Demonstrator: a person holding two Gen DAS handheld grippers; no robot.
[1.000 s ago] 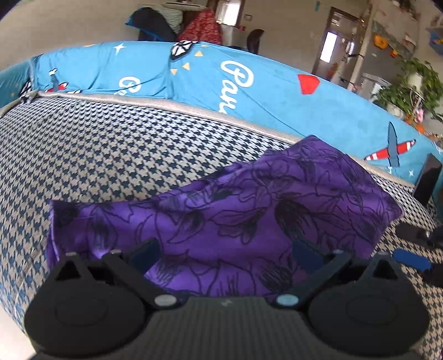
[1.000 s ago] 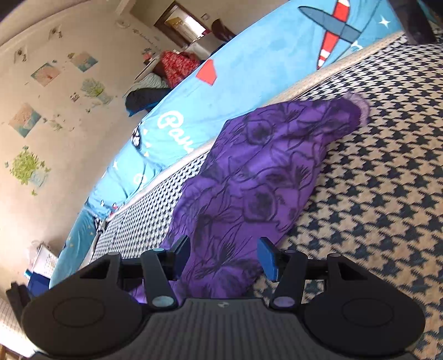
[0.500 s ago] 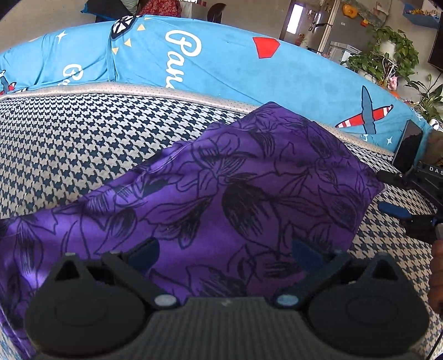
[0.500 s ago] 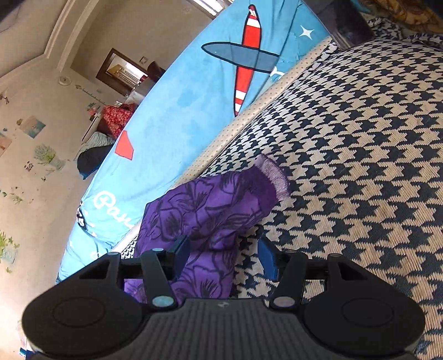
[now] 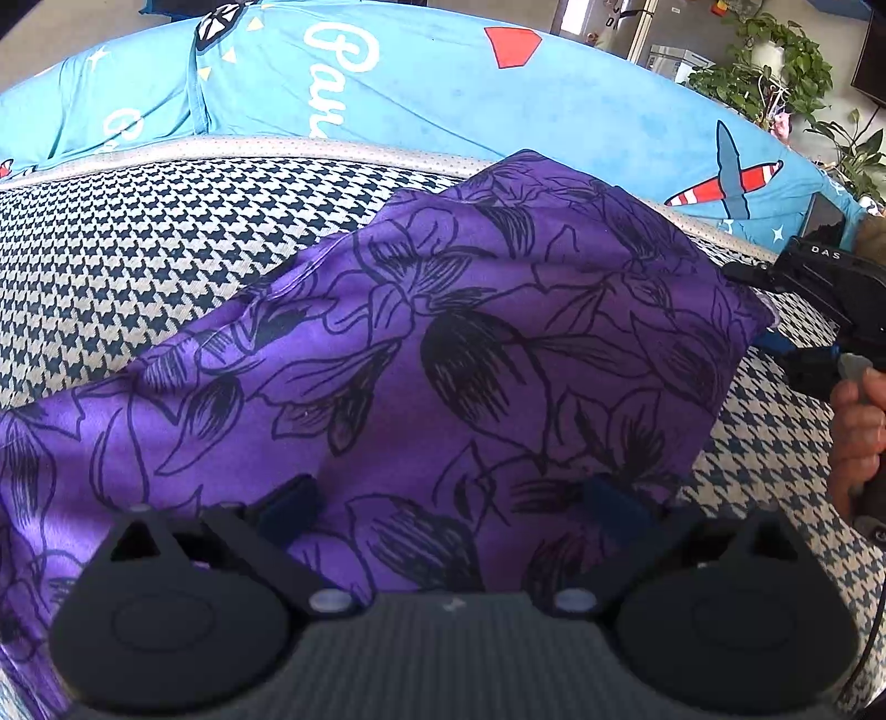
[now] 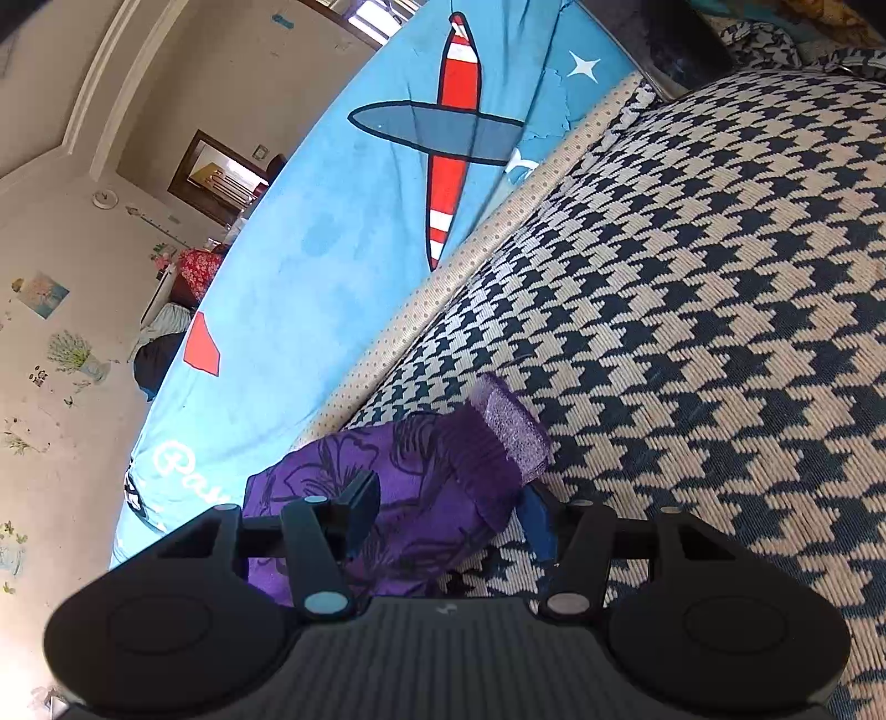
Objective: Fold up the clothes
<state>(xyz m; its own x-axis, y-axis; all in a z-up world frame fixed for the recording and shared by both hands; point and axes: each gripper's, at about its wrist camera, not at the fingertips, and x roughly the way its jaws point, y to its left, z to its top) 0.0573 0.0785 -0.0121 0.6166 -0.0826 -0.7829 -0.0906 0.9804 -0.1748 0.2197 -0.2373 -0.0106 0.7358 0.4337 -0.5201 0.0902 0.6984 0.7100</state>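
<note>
A purple garment (image 5: 470, 343) with black flower outlines lies spread on the houndstooth surface (image 5: 138, 232). My left gripper (image 5: 451, 507) hangs low over its near edge, open, blue pads wide apart with cloth under them. In the right wrist view the garment's narrow end (image 6: 421, 487) with its ribbed hem (image 6: 509, 437) sits between the fingers of my right gripper (image 6: 448, 515). Those jaws stand apart and do not press the cloth. The right gripper's black housing (image 5: 830, 277) and the hand (image 5: 855, 437) that holds it show at the garment's right corner.
A blue cover (image 5: 498, 99) printed with planes and white lettering runs along the far edge of the surface. Potted plants (image 5: 775, 61) stand behind it at the right. A dark object (image 6: 675, 39) sits at the surface's far corner. Bare houndstooth (image 6: 692, 304) stretches right of the garment.
My left gripper has come down and closer over the garment, which now fills its view. My right gripper has slid along to the garment's end, so the ribbed hem now lies between its fingers.
</note>
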